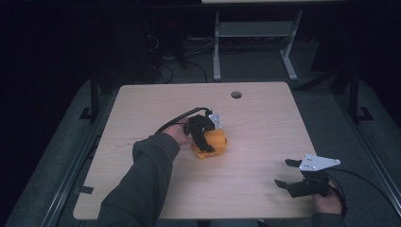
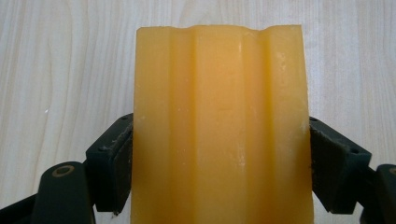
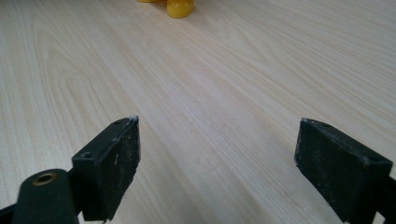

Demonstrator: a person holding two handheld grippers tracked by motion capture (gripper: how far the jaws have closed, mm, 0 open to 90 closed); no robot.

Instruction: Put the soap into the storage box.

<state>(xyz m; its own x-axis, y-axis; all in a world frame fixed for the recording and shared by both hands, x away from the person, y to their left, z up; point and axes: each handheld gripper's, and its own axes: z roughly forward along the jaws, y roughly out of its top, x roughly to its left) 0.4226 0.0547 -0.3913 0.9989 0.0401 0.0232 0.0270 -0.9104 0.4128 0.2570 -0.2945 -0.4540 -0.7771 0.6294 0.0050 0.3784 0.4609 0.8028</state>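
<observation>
My left gripper [image 1: 208,138] pinches the ribbed orange block [image 2: 219,126], fingers [image 2: 112,168] pressed to both its sides, mid-table [image 1: 265,109] with bare wood all round. My right gripper [image 1: 289,174], fingers [image 3: 109,163] spread and holding nothing, hovers well apart near the table's front right edge.

The room is dim; in the high view everything beyond the table [image 1: 265,109] sinks into near black along the top and both sides of the frame, and the picture is soft and a little grainy. Light falls from above onto the tabletop, brightest right of centre. The left gripper view is evenly lit and sharp, the yellow block [image 2: 219,126] glowing without glare. In the right gripper view the wood grain is crisp mid-frame, softening toward the top edge, with no hard shadows.
</observation>
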